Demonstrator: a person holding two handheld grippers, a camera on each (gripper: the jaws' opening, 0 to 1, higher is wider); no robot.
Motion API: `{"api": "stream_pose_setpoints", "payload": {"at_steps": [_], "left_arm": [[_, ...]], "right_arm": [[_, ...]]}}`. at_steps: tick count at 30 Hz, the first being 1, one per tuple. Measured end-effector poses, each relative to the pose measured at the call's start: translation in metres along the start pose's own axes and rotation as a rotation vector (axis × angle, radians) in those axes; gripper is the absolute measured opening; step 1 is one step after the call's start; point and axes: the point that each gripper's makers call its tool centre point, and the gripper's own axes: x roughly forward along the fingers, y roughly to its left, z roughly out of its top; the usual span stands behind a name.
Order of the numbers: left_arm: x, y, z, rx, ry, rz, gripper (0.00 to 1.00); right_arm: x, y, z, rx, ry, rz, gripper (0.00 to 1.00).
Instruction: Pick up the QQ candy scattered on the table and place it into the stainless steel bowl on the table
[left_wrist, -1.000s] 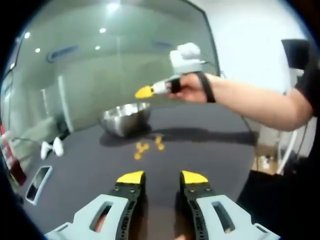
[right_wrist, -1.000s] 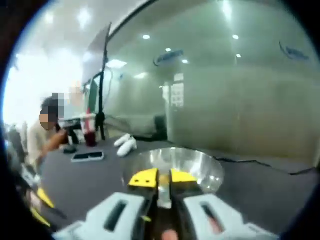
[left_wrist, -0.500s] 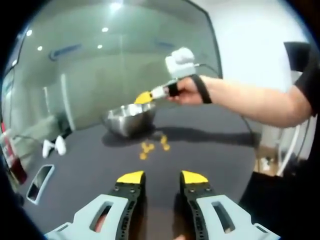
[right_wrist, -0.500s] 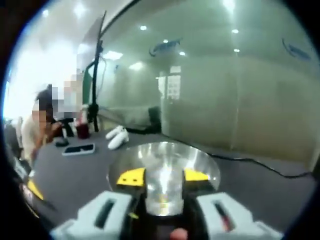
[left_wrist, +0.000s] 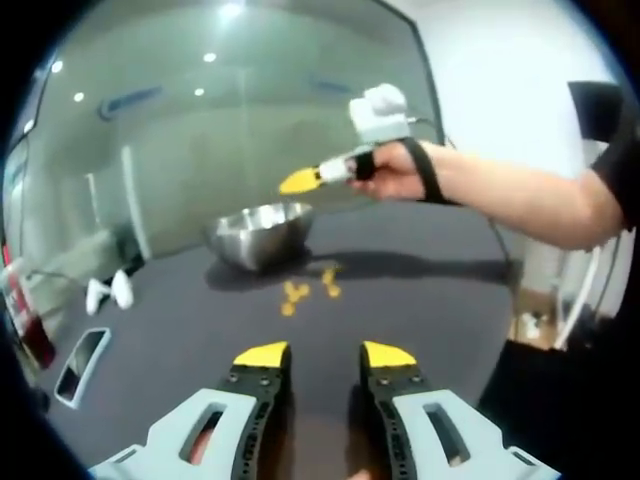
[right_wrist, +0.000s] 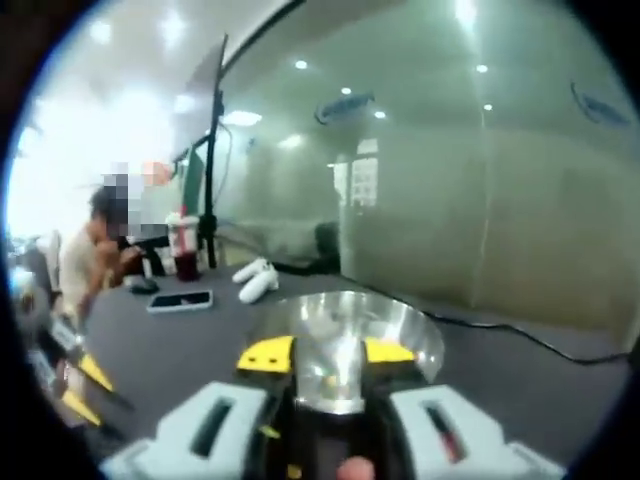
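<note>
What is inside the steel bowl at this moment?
In the right gripper view the bowl shows a shiny inside with a small yellowish spot, perhaps candy. The right gripper covers its near part, so the rest cannot be told.

An office: frosted glass partition wall (right_wrist: 480, 200) beyond the right claw (right_wrist: 326, 352), recessed ceiling lights (right_wrist: 301, 64), a person seated (right_wrist: 85, 265) at the dark worktop (right_wrist: 160, 340) far left

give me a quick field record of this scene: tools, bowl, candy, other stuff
left tool: open, empty, low over the table
right tool: open, empty, above the bowl
bowl: steel, upright on the table
candy: small yellow cluster on the table, just in front of the bowl
phone: flat on the table
white controllers: beside the phone
</note>
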Motion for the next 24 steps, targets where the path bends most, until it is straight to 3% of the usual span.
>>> {"api": "stream_pose_setpoints", "payload": {"at_steps": [4,16,19,24], "left_arm": [[-0.001,-0.001,-0.001,0.016,0.006,-0.004,0.29],[-0.001,0.003,-0.003,0.005,-0.011,-0.002,0.29],[0.0,0.002,-0.005,0.008,-0.009,-0.005,0.29],[0.003,0.0,-0.005,0.009,-0.005,-0.01,0.29]], "right_arm": [[-0.019,-0.001,-0.008,-0.028,-0.008,0.031,0.25],[-0.095,0.011,-0.065,-0.04,0.006,0.086,0.25],[-0.105,0.014,-0.076,-0.079,0.021,0.094,0.25],[-0.109,0.028,-0.087,-0.09,0.025,0.178,0.25]]}}
